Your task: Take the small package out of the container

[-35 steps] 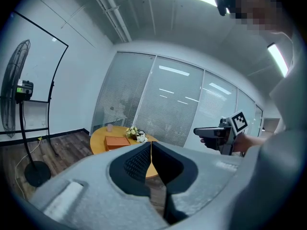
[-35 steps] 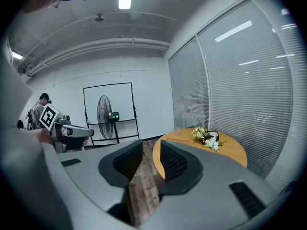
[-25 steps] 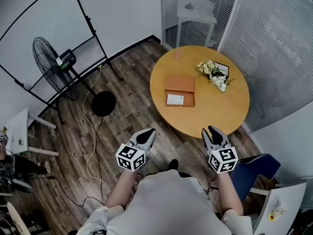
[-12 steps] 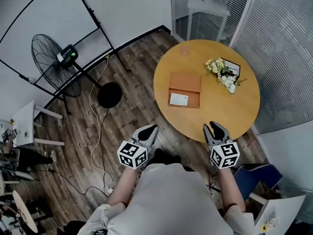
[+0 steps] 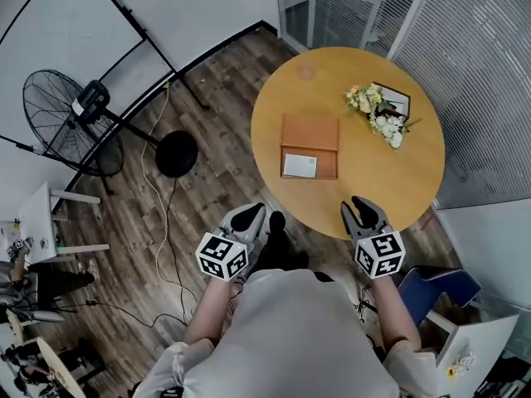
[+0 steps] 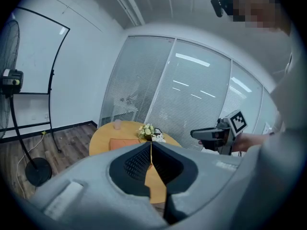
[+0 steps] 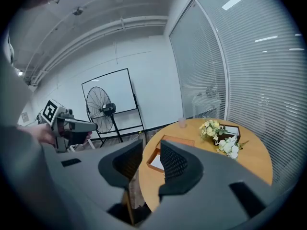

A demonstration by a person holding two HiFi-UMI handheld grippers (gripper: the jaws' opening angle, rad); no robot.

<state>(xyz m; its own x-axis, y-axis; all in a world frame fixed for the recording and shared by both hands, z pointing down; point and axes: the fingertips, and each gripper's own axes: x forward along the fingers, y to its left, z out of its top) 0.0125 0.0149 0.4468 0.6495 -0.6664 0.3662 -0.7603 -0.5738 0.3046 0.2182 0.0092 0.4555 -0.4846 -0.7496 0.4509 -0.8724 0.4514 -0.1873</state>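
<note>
Small package (image 5: 299, 166) beyond right hand-held gripper (image 5: 357, 208)

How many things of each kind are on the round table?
Orange container: 1
Small white package: 1
Flower bunch: 1
Small cup: 1
Dark frame: 1
Total: 5
</note>
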